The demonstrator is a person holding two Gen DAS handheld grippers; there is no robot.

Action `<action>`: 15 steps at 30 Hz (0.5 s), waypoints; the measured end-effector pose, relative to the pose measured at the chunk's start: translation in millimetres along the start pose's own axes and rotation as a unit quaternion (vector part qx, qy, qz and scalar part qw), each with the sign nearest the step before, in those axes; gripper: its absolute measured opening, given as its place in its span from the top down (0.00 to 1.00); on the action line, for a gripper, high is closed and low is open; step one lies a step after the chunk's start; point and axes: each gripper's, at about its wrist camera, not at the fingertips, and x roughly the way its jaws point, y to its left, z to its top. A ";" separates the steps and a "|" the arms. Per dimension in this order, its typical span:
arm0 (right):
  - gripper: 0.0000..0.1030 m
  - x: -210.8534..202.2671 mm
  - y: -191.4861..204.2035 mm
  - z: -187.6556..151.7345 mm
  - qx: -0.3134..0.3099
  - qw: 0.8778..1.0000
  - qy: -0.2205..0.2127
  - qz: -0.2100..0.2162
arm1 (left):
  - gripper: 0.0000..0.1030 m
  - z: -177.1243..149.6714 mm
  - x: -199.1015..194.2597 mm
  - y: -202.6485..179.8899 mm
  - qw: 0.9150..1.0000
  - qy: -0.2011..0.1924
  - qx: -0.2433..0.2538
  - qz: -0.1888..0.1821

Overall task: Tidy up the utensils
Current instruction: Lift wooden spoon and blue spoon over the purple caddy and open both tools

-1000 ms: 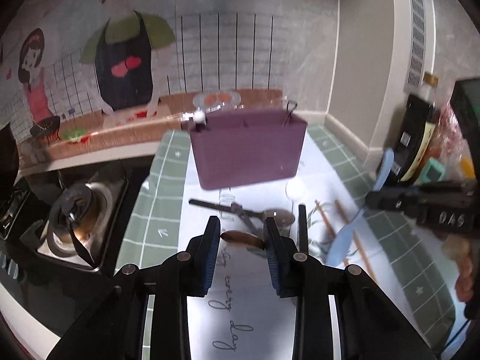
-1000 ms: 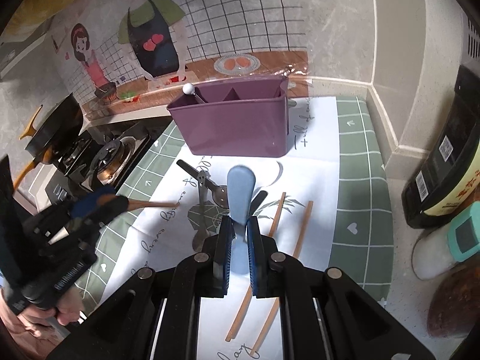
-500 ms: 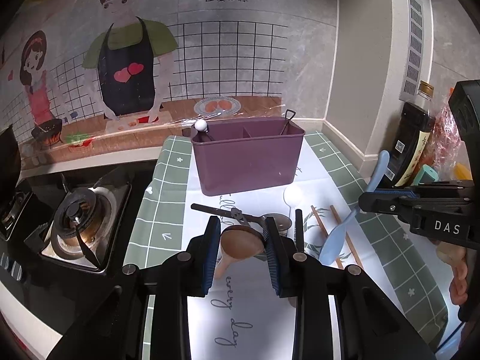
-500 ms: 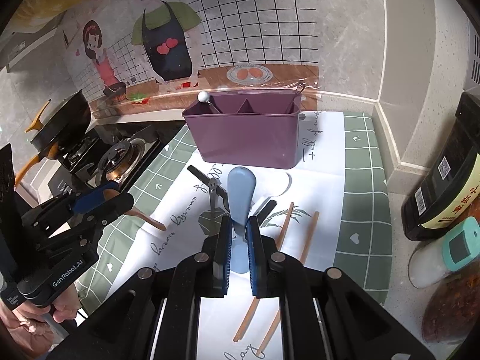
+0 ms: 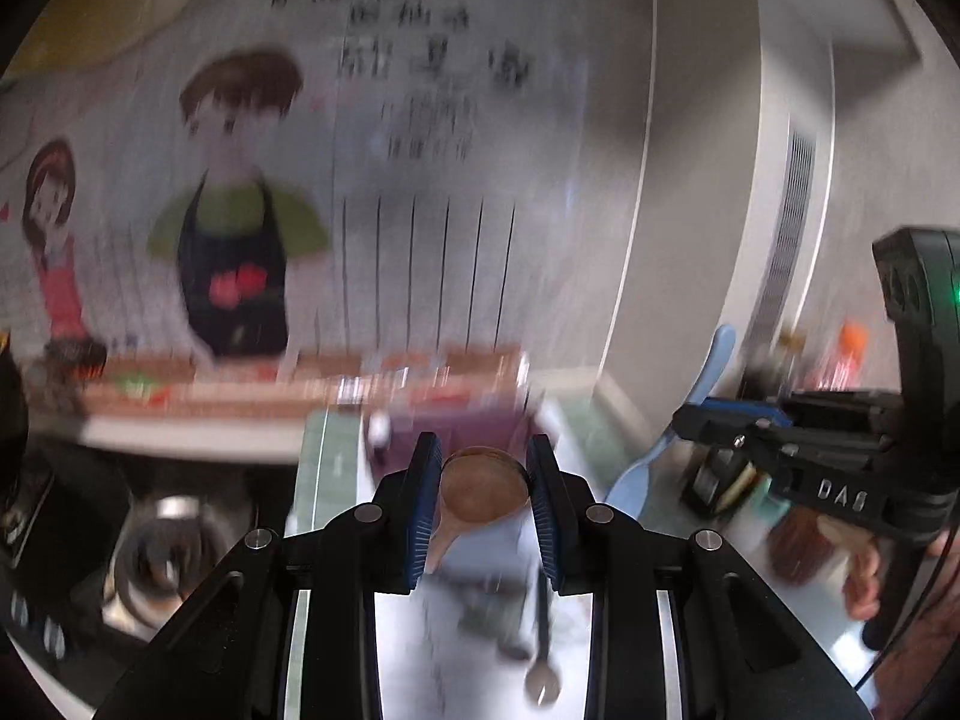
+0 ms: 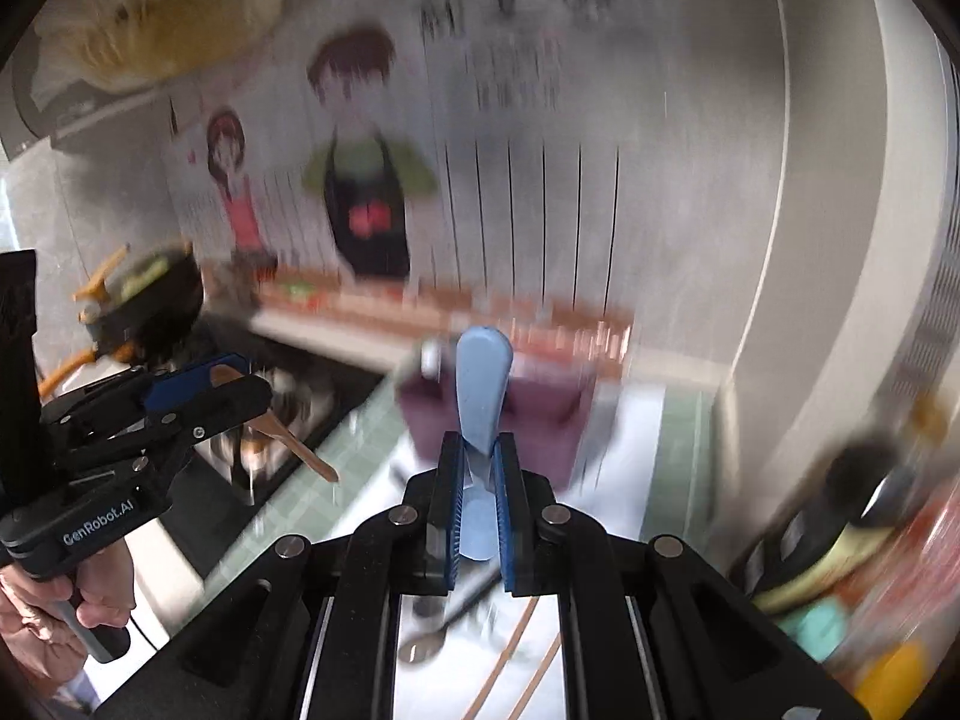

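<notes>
My left gripper (image 5: 483, 463) is shut on the bowl of a brown wooden spoon (image 5: 483, 489), held up in the air; its handle (image 6: 300, 450) slants down in the right wrist view. My right gripper (image 6: 480, 450) is shut on a light blue spoon (image 6: 483, 387) whose wide end sticks up past the fingertips; the same blue spoon (image 5: 672, 438) shows at the right of the left wrist view. The purple utensil holder (image 6: 540, 414) stands blurred beyond both grippers, its lower part hidden behind them. A metal spoon (image 5: 543, 681) and wooden chopsticks (image 6: 504, 660) lie on the white mat below.
A gas stove (image 5: 156, 546) with a burner sits at the left, with a black wok (image 6: 150, 300) on it. Bottles and jars (image 6: 840, 546) crowd the counter's right side. The cartoon wall sticker (image 5: 234, 228) and a tiled wall rise behind the holder. A hand (image 6: 54, 624) holds the left gripper.
Both grippers have risen sharply from the mat with their spoons; the holder has dropped low in both views, and the picture is now motion-blurred.
</notes>
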 end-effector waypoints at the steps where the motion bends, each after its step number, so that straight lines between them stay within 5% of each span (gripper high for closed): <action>1: 0.91 -7.5 0.6 17.1 -0.005 1.000 -0.016 -0.002 | 0.71 15.3 -1.8 0.1 1.000 -0.012 -0.001 -0.005; 7: 0.91 -18.1 -6.3 87.2 -0.009 0.996 -0.082 -0.036 | 0.71 86.3 12.2 3.4 0.998 -0.054 0.011 -0.023; 11: 0.91 14.4 -17.2 101.4 0.000 0.996 -0.075 -0.051 | 0.71 99.3 41.1 18.1 0.998 -0.060 -0.006 -0.028; 15: 0.91 60.8 -29.6 93.9 0.020 0.997 -0.047 -0.049 | 0.71 91.2 91.5 35.1 0.997 -0.027 -0.025 -0.068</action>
